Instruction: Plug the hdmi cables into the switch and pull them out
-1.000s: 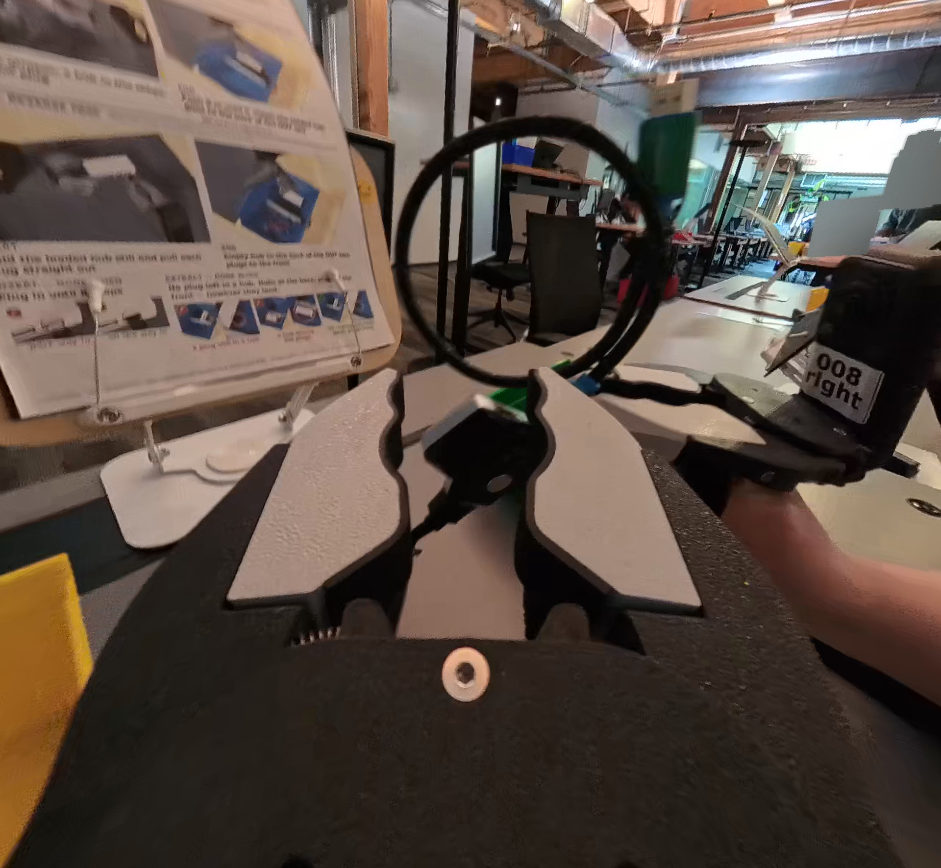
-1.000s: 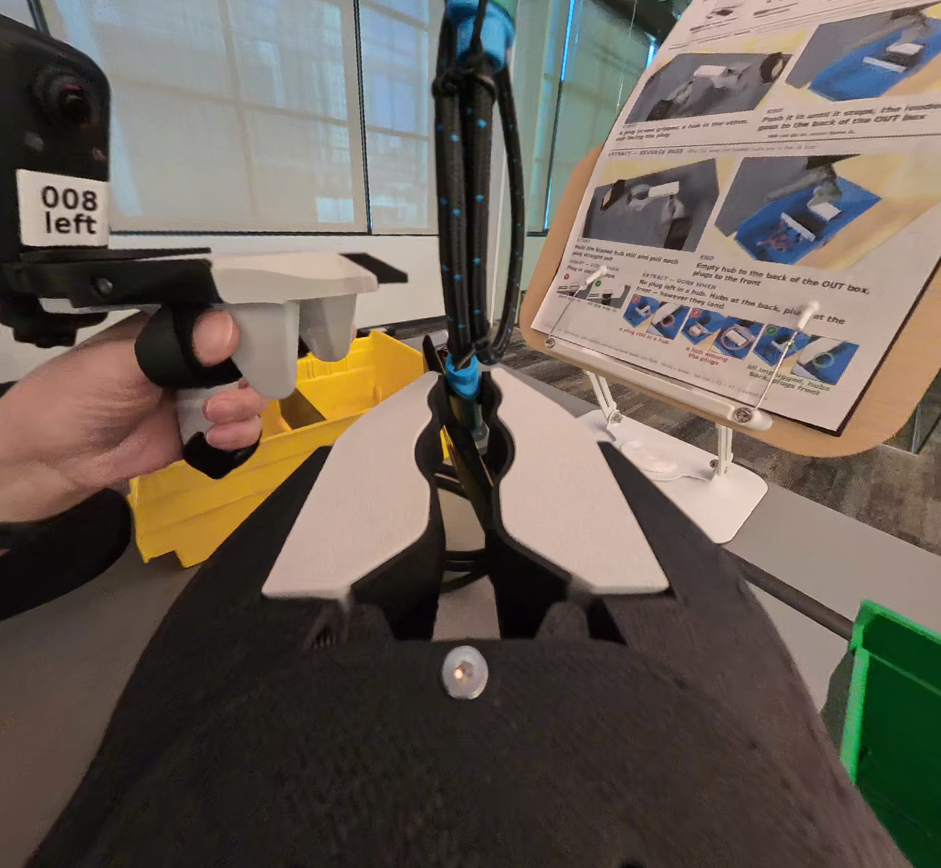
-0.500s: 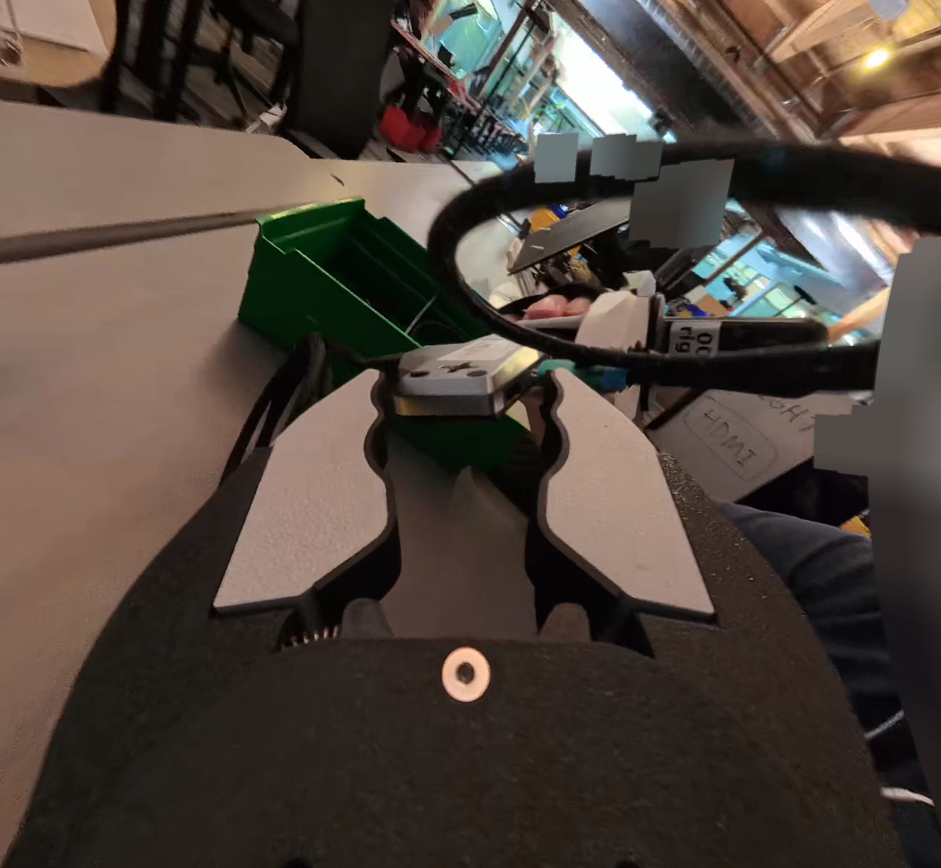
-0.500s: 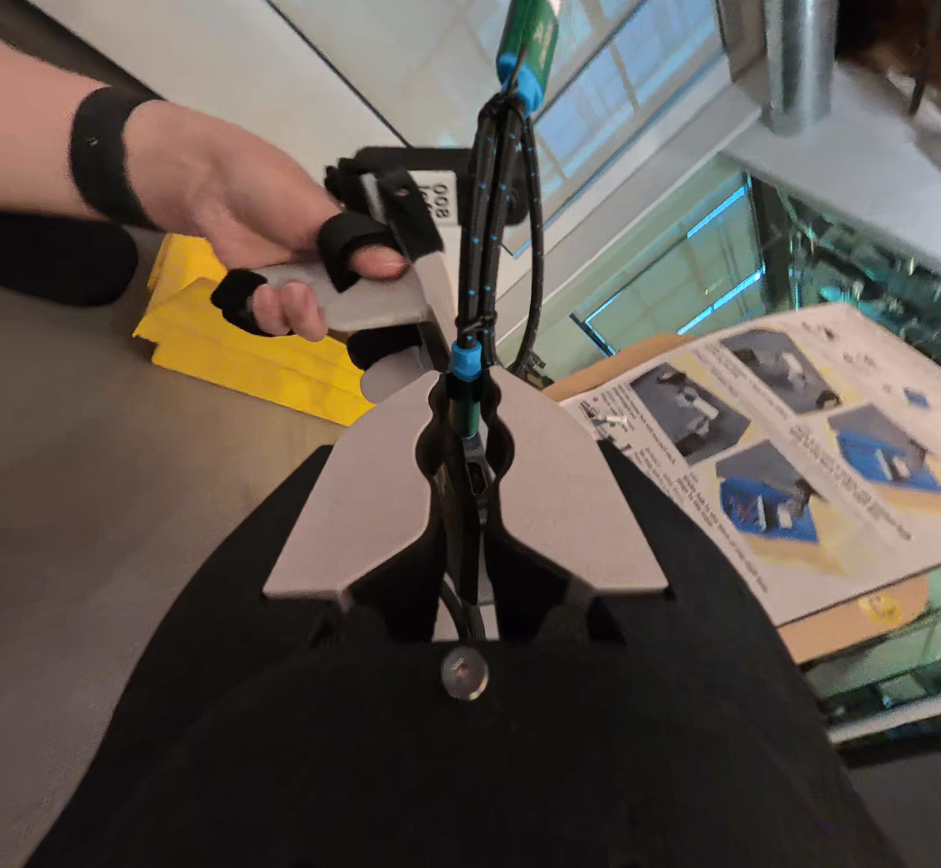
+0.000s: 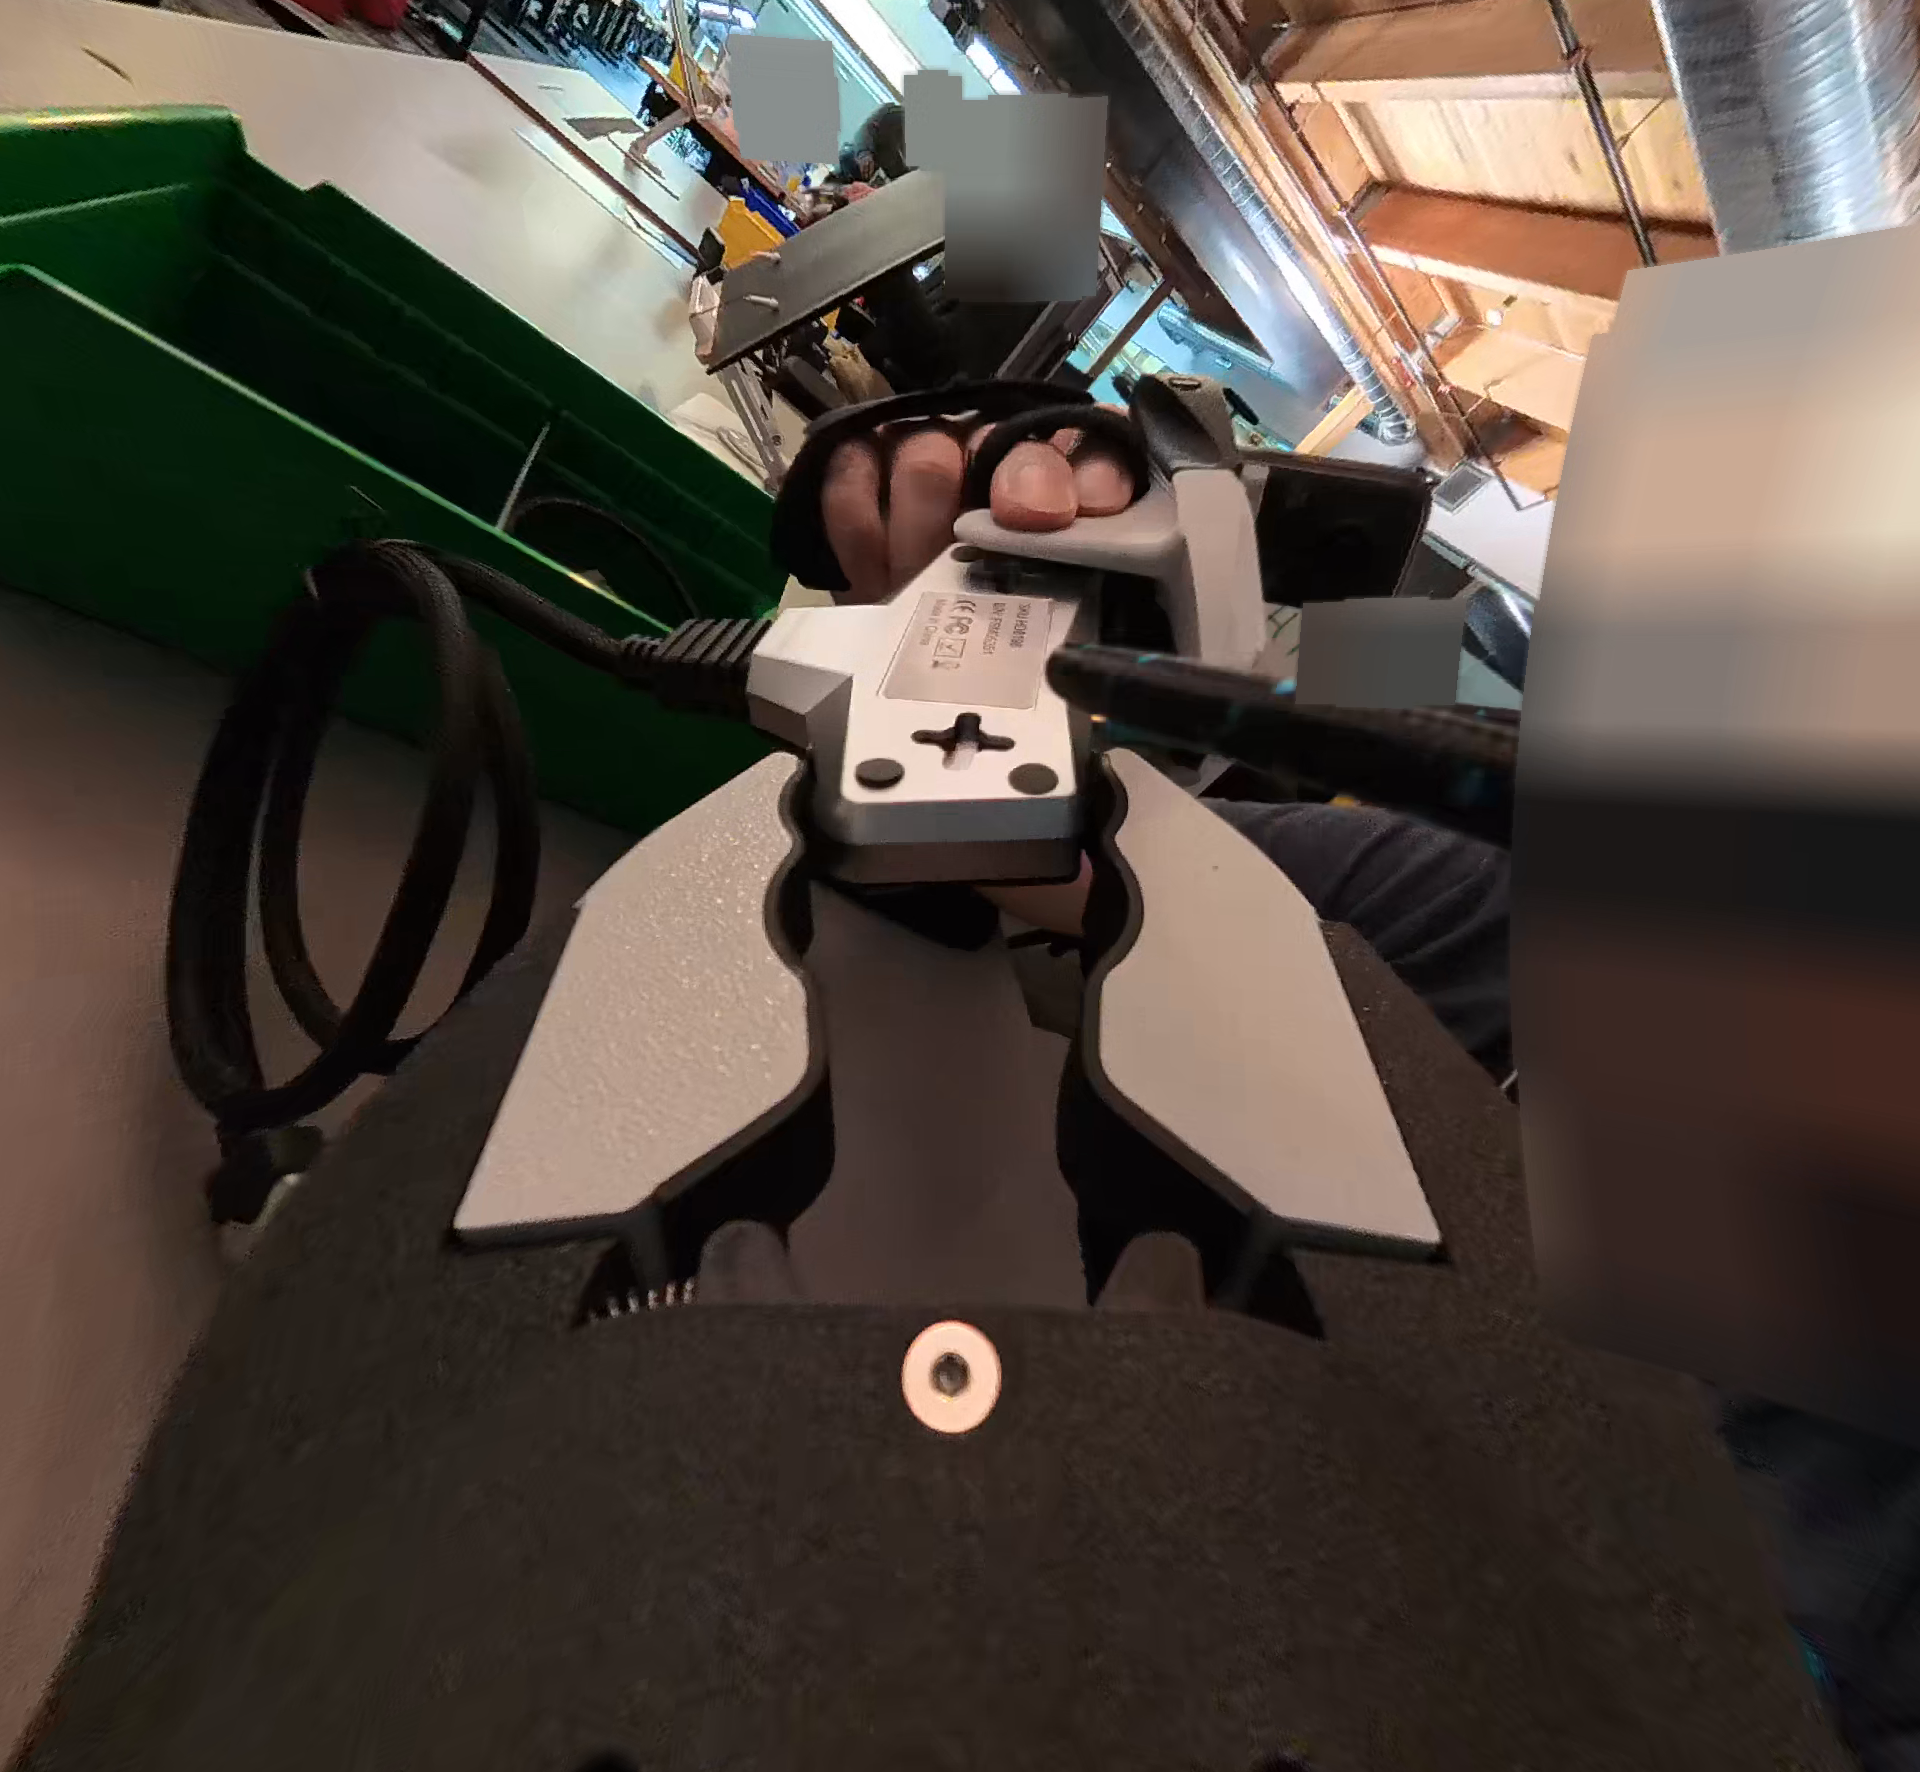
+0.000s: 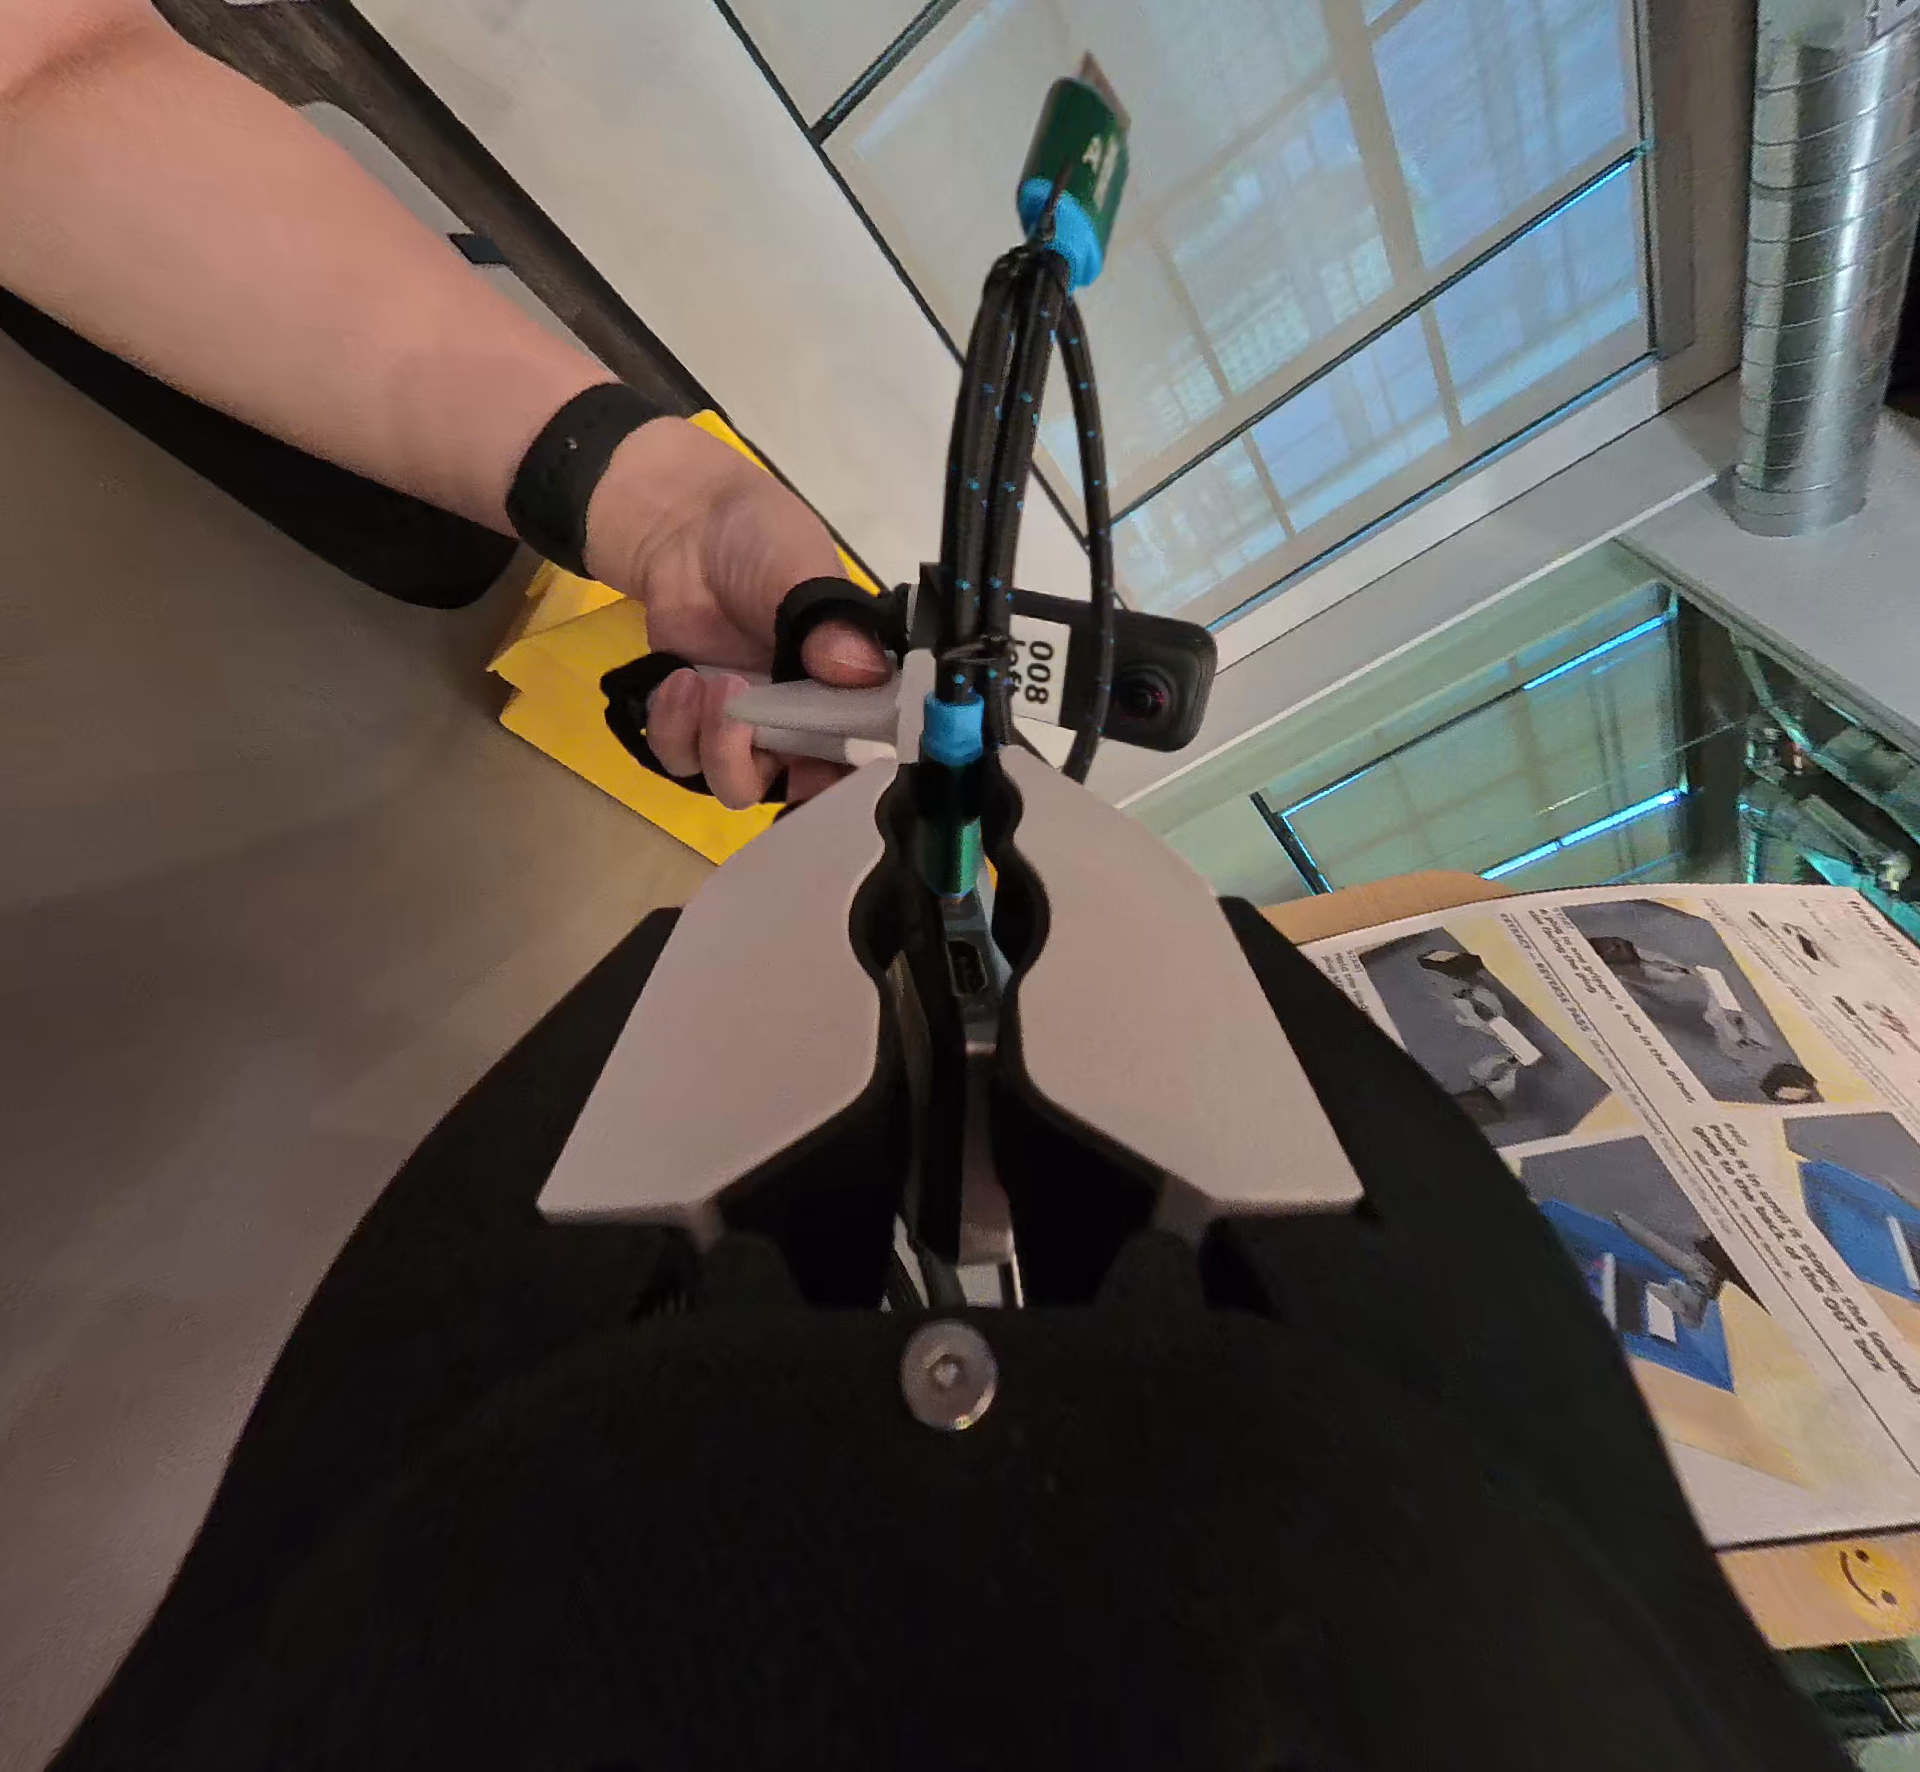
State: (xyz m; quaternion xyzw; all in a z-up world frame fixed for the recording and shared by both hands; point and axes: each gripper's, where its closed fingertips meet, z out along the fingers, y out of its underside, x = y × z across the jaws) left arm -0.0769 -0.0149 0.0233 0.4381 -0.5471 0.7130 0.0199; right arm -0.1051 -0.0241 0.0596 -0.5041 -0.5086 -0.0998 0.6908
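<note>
A grey table (image 5: 94,787) sits in an open workshop with timber ceiling beams and a green bin (image 5: 260,434). The left gripper (image 5: 951,787) pinches the silver, boxy switch (image 5: 951,735) between its tips. The right gripper (image 6: 951,808) clamps the braided cable's green plug (image 6: 954,855), just above a port.

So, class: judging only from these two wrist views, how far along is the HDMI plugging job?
Done: both parts are picked up. The left gripper clamps the silver switch, underside toward the camera, its own black cable looped at the side. In hand: the right gripper pinches the green plug just ahead of a port; whether it is seated cannot be told. Left: the second green plug hangs free, and pulling out.
</note>
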